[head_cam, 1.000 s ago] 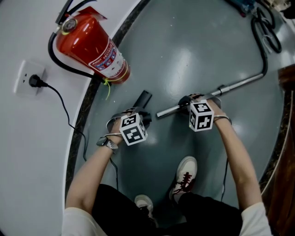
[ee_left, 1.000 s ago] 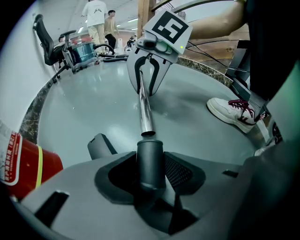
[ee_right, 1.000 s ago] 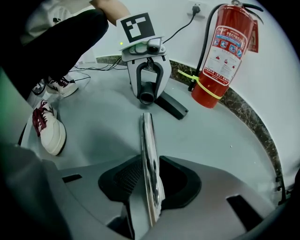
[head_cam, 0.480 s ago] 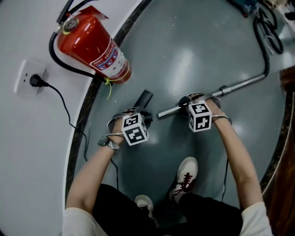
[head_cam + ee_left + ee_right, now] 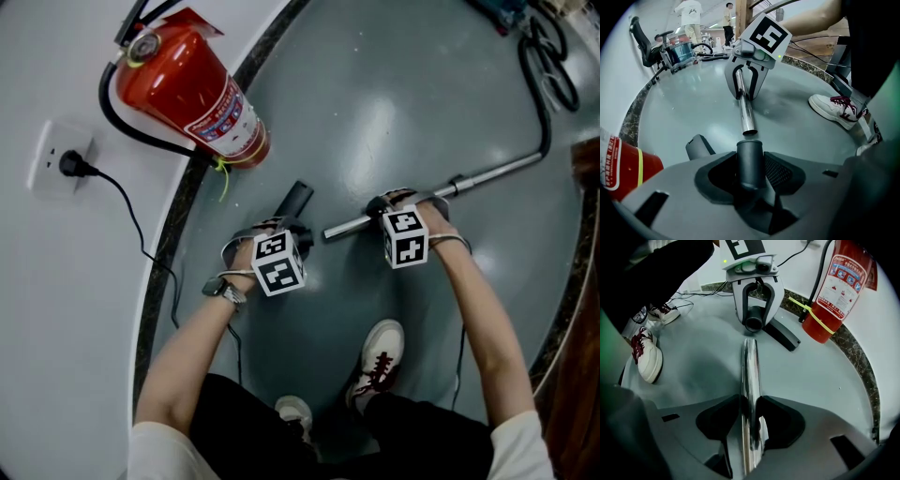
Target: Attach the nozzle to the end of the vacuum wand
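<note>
Reference item: the red fire extinguisher (image 5: 192, 89), standing against the wall on the dark border of the grey floor (image 5: 375, 103). To its left, a black plug sits in a wall socket (image 5: 54, 159). Just below and right of the extinguisher, the left gripper (image 5: 284, 228) points steeply down and is clamped on the round collar of the dark nozzle (image 5: 296, 199). The left gripper view confirms the tube is seated between both pads. The nozzle's flat end slants back toward the extinguisher's base and meets the floor. Further right of the extinguisher, the open chrome end of the vacuum wand (image 5: 487, 173) faces the nozzle's collar. It is near the collar and roughly in line with it, but the two are apart and not joined. Farther right again, the right gripper (image 5: 386, 206) straddles the wand a little behind that end. Its jaws have just been opening; the wand lies between them with a gap showing beside the tube, so no grip is applied. Beyond it, farthest right of the extinguisher, the wand rises to a bend where a black hose (image 5: 539, 84) continues. A white shoe (image 5: 380, 352) rests on the floor well below and right of the extinguisher.
</note>
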A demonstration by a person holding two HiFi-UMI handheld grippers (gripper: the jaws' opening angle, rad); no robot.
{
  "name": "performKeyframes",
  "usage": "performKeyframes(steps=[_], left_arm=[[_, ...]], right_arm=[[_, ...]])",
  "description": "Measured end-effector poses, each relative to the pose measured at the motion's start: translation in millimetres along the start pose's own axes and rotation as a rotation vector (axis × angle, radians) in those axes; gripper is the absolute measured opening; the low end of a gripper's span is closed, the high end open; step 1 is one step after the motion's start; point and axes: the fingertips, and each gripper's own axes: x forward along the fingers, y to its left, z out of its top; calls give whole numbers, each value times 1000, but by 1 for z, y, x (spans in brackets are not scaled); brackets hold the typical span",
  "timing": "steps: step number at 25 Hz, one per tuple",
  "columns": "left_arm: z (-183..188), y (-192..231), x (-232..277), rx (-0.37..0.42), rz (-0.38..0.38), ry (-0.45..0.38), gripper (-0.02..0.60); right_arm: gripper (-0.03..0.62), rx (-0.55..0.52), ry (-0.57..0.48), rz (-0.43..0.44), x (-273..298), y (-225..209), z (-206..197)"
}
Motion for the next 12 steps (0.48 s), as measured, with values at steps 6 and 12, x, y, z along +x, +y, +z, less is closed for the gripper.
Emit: performKeyframes(steps=[6,12], left_arm=[[2,5,1,-5,11,1,183],[2,6,2,-4,13,-2,183]], right_arm=[[170,-22,25,18,9,0,2],[163,-27,11,11,7,-1,3]])
